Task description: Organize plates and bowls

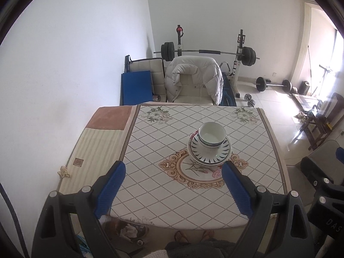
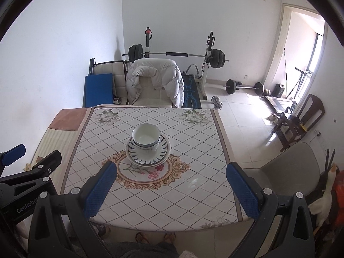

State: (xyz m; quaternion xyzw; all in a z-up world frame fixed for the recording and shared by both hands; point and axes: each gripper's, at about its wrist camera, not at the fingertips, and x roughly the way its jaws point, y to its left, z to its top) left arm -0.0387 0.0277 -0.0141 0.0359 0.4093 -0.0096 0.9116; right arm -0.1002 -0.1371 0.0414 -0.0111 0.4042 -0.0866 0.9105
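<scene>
Left wrist view puts the stack squarely ahead of you: white bowls (image 1: 211, 136) nested together, sitting on a plate with a dark petal-patterned rim (image 1: 209, 150), which rests on a plainer plate (image 1: 206, 161) beneath. The pile stands near the middle of the table (image 1: 150, 182), its near edge over the far rim of the ornate gold medallion (image 1: 200, 172) printed on the diamond-check cloth. How many bowls are nested you cannot tell for sure; two at least seem likely.

Your left gripper (image 1: 173, 172) hangs above the near half of the table, tongs spread wide with nothing between them. The right gripper (image 2: 172, 173) is likewise gaping and empty, well short of the stack.

By the look of it the gathering is done: everything sits in one tidy pile and no loose dishes remain on the cloth. So the step in hand is most likely the finish. If you mean to touch it again, check the pile sits centred and steady; otherwise keep both tools clear of it.
</scene>
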